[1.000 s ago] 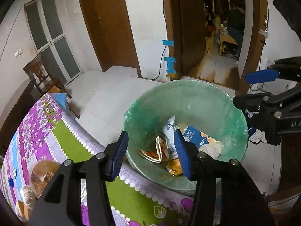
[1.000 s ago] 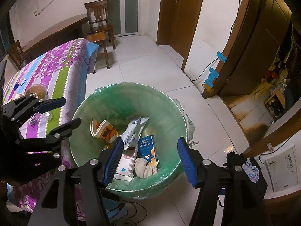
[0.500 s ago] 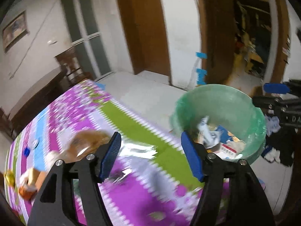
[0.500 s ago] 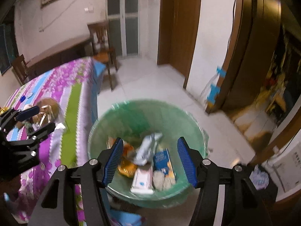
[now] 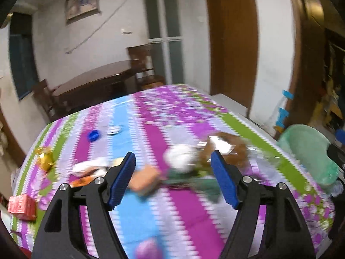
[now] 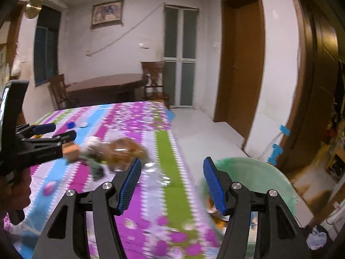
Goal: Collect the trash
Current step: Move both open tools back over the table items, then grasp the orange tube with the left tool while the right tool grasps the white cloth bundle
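Note:
My left gripper [image 5: 173, 181] is open and empty above the table with the striped floral cloth [image 5: 151, 116]. Blurred litter lies under it: an orange block [image 5: 143, 180], a white wad [image 5: 179, 157], a brown clear-wrapped bun [image 5: 228, 149], a dark green scrap [image 5: 204, 185]. Further left lie a gold wrapper [image 5: 45, 157], a red box [image 5: 21, 205] and a blue cap [image 5: 93, 135]. The green-lined trash bin [image 5: 310, 151] stands past the table's right edge. My right gripper [image 6: 172, 185] is open and empty between the table [image 6: 172, 185] and the bin [image 6: 258, 172]. The left gripper [image 6: 54, 133] shows at the left.
A dark wooden table [image 6: 107, 84] with chairs [image 6: 155, 79] stands at the back by a glass door [image 6: 181, 56]. A wooden door [image 6: 241, 60] is on the right. White tiled floor [image 6: 204, 127] lies between the table and the walls. A purple bit [image 6: 48, 187] lies on the cloth.
Both grippers have swung away from the bin and up, left toward the table. The left now faces the litter on the cloth. Both stay open and empty.

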Demonstrator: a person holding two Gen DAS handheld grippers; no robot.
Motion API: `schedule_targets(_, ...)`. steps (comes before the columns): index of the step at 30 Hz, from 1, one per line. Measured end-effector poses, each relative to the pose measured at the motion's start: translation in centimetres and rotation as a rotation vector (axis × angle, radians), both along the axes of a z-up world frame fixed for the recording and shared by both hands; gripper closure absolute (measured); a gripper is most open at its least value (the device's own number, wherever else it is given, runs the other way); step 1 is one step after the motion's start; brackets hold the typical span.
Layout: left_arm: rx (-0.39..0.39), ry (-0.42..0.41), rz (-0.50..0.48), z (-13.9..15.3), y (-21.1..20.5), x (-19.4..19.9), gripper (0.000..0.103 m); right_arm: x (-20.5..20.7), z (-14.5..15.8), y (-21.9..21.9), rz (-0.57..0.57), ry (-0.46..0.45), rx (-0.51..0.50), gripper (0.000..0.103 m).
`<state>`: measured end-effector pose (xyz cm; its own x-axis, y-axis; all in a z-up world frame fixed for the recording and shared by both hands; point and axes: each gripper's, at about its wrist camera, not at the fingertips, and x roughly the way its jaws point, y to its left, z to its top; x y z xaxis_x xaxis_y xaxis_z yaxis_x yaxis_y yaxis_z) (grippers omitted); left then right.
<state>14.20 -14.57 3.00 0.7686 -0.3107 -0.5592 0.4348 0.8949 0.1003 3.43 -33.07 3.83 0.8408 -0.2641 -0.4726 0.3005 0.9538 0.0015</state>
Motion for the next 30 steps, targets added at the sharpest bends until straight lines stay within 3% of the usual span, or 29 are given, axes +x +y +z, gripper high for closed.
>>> schedule_targets(3, -0.014, -0.013, 0.066, 0.6, 3.1, 1.9, 0.021, 1.2, -0.1, 2.3, 0.037, -0.002, 0.022, 0.042)
schedule_targets(6, -0.035, 0.034, 0.198, 1.3, 6.6, 5.9, 0.018, 1.6, -0.6, 4.0, 0.069, -0.002, 0.083, 0.039)
schedule_targets(9, 0.047, 0.121, 0.347, 0.4, 8.5, 11.8, 0.016, 2.0, -1.7, 5.1, 0.093, 0.012, 0.141, 0.035)
schedule_targets(13, 0.115, 0.325, 0.329, -2.8, 8.9, 18.7, 0.016, 2.3, -3.2, 6.0, 0.101, 0.049, 0.161, 0.035)
schedule_targets(17, 0.267, 0.366, 0.451, -5.5, 9.5, 21.9, 0.016, 2.1, -4.5, 5.9, 0.087, 0.067, 0.184, 0.033)
schedule_targets(18, 0.292, 0.42, 0.443, -6.5, 9.7, 21.7, 0.016, 2.1, -4.8, 5.6, 0.085, 0.068, 0.19, 0.033)
schedule_targets(20, 0.276, 0.419, 0.403, -6.5, 9.9, 19.7, 0.016, 1.8, -5.2, 5.1, 0.081, 0.067, 0.203, 0.032)
schedule_targets(23, 0.199, 0.476, 0.228, -5.5, 10.5, 13.0, 0.016, 1.2, -5.9, 4.1, 0.077, 0.06, 0.243, 0.032)
schedule_targets(26, 0.143, 0.345, 0.188, -2.8, 12.6, 5.5, 0.014, 0.3, -6.0, 3.1, 0.072, 0.02, 0.288, 0.029)
schedule_targets(27, 0.122, 0.32, 0.173, -2.3, 13.2, 4.0, 0.009, 0.0, -6.0, 2.8, 0.067, 0.009, 0.297, 0.029)
schedule_targets(30, 0.077, 0.219, 0.137, -0.2, 15.5, -0.1, 0.008, -1.0, -5.9, 2.1, 0.058, -0.015, 0.326, 0.029)
